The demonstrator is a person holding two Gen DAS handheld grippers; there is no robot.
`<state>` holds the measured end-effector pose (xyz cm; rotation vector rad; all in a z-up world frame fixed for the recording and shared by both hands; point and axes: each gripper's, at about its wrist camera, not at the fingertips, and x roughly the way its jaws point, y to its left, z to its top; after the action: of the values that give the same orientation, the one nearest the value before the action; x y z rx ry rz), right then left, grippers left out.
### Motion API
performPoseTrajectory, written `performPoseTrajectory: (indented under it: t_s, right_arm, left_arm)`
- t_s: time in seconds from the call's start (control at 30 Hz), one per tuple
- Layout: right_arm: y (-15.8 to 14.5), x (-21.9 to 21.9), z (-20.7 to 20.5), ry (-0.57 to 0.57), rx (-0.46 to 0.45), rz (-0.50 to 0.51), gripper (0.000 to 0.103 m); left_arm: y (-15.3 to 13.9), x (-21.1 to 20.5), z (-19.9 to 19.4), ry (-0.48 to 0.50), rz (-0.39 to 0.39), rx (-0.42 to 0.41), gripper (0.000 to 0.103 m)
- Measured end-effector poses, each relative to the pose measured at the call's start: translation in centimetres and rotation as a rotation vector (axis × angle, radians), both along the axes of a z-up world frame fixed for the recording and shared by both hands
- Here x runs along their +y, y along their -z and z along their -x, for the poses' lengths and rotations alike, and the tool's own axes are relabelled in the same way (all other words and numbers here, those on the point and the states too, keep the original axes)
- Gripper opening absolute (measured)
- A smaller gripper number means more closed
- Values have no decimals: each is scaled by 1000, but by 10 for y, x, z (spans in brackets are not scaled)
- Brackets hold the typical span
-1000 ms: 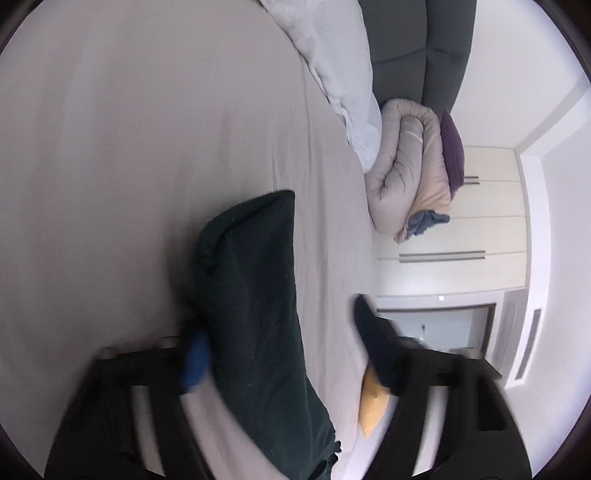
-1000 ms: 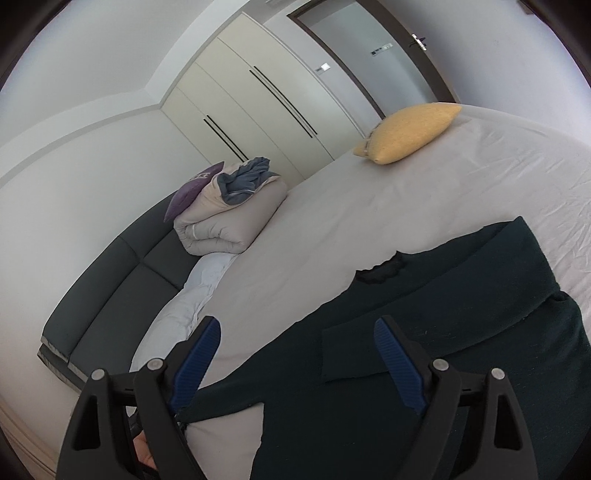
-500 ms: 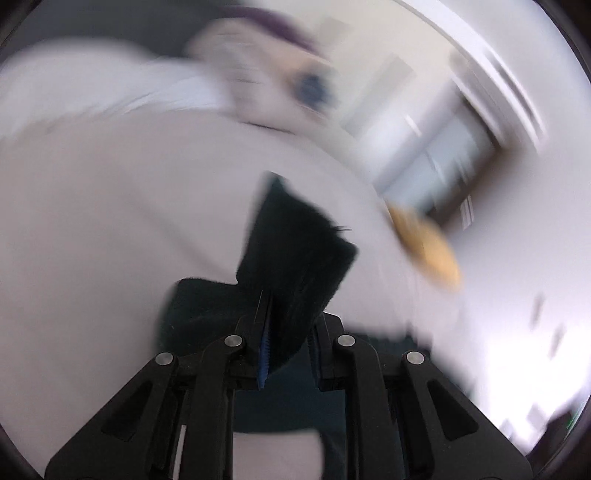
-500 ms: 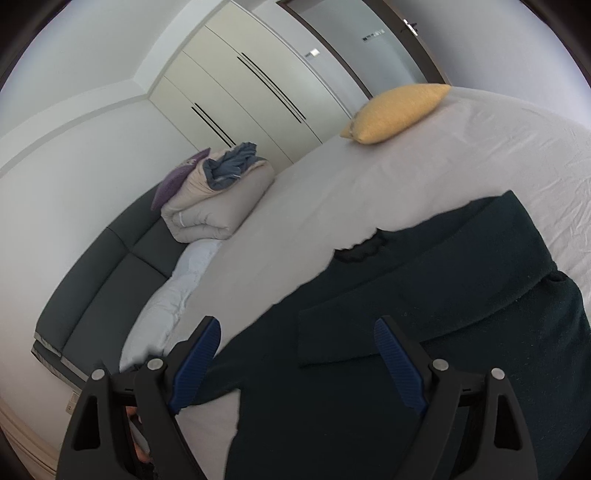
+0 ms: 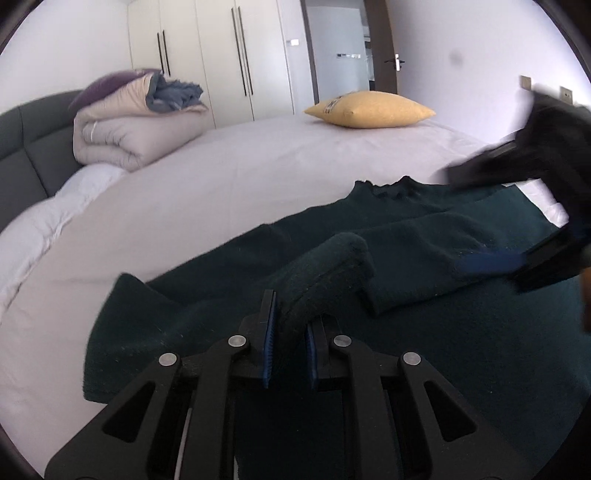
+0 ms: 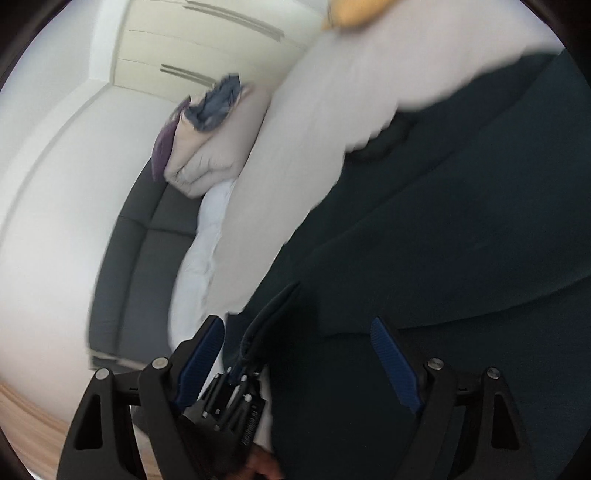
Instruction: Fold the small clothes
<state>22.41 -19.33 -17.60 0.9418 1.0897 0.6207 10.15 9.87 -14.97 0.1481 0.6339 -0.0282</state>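
On pale bed (image 5: 229, 177), dark sweater (image 5: 424, 295) — yellow pillow (image 5: 369, 109), wardrobe (image 5: 221, 55)

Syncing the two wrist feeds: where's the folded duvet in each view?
Left wrist: duvet upper left, against the headboard, upright.
Right wrist: duvet upper centre-left, tilted and blurred.
Shared landmark: yellow pillow, upper centre-right in the left view; only a cropped sliver at the top edge in the right view.
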Motion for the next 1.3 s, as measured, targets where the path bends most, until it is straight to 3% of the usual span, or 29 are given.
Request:
performPoseTrajectory:
  t_s: [0.1, 0.27, 0.33, 0.4, 0.5, 0.63, 0.73, 0.83, 0.97, 1.03, 1.13, 1.3]
  right_arm:
    - [20, 31, -15, -58, 84, -52, 81]
    - [34, 74, -30, -142, 136, -96, 75]
    - [32, 83, -34, -165, 123, -94, 63]
    - [28, 93, -36, -204, 89, -45, 29]
    - [19, 95, -38, -218, 46, 29, 11]
    - [-8, 80, -36, -187, -49, 146, 9]
    - [-29, 53, -34, -152, -125, 198, 9]
    - [-32, 20, -36, -98, -141, 258, 9]
    - [-10, -27, -42, 7, -78, 369, 9]
    - [-2, -39, -42, 28, -71, 397, 9]
    - [-2, -51, -43, 58, -76, 395, 9]
    - [0, -70, -51, 88, -65, 434, 9]
  left_arm:
    - [-4, -2, -8, 11, -25, -12, 13]
    - [-3, -10, 3, 18, -16, -14, 13]
    - [-4, -7, 5, 8, 2, -11, 13]
    - [-3, -3, 4, 13, 35, 5, 13]
    - [-6, 3, 3, 40, 128, 56, 14]
    - [-18, 24, 20, 106, 340, 98, 14]
    - [-19, 57, 34, 87, 491, 106, 14]
    - [-20, 103, 29, -32, 575, 107, 14]
    - [-15, 165, 16, -190, 663, 115, 14]
    - [-18, 183, 8, -208, 690, 106, 14]
    - [-31, 187, -6, -199, 661, 95, 14]
    - [-51, 169, -29, -141, 629, 84, 14]
